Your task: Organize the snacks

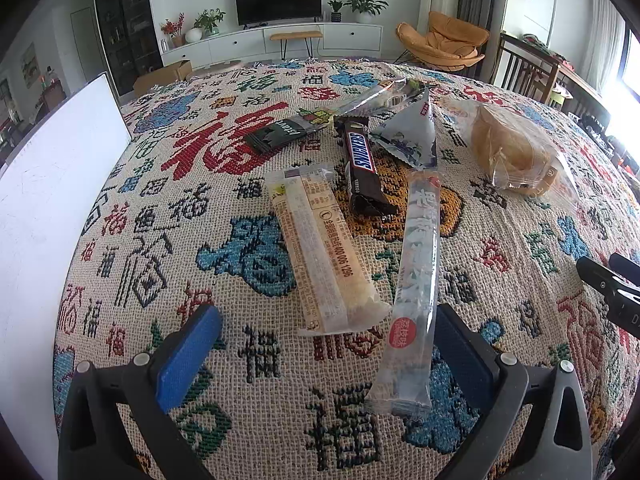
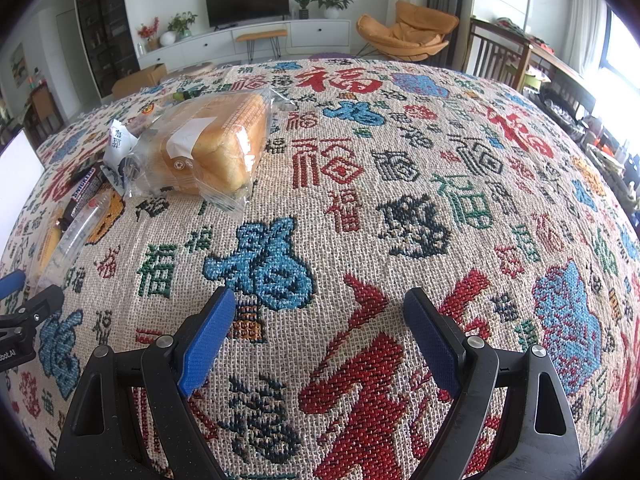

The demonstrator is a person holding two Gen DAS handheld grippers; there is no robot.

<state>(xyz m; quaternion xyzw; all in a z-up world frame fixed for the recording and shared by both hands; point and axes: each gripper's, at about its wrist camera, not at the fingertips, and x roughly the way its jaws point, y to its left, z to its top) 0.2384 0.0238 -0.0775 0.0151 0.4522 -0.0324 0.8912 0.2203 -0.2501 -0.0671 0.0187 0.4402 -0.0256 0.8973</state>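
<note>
Your table (image 1: 120,280) wears a woven cloth with plenty of grip, so nothing slides when you nudge it. Biggest item: the bagged bread (image 2: 216,148), far right of the pile, soft and crushable, so pinch the loose plastic at its end, not the loaf. Next, the long clear tube snack (image 1: 416,280) runs down between your left gripper (image 1: 324,344) fingers, its near end just beside the right-hand one; it looks light, floppy and slick, so take it mid-length. The beige wafer pack (image 1: 324,256) lies just beside it, stiffer but probably brittle. The chocolate bar (image 1: 362,168) sits behind, touching the triangular pouch (image 1: 412,136); both crowd each other. Left fingers spread wide, empty. Right gripper (image 2: 320,336) hangs over bare cloth, spread too, holding nothing.
</note>
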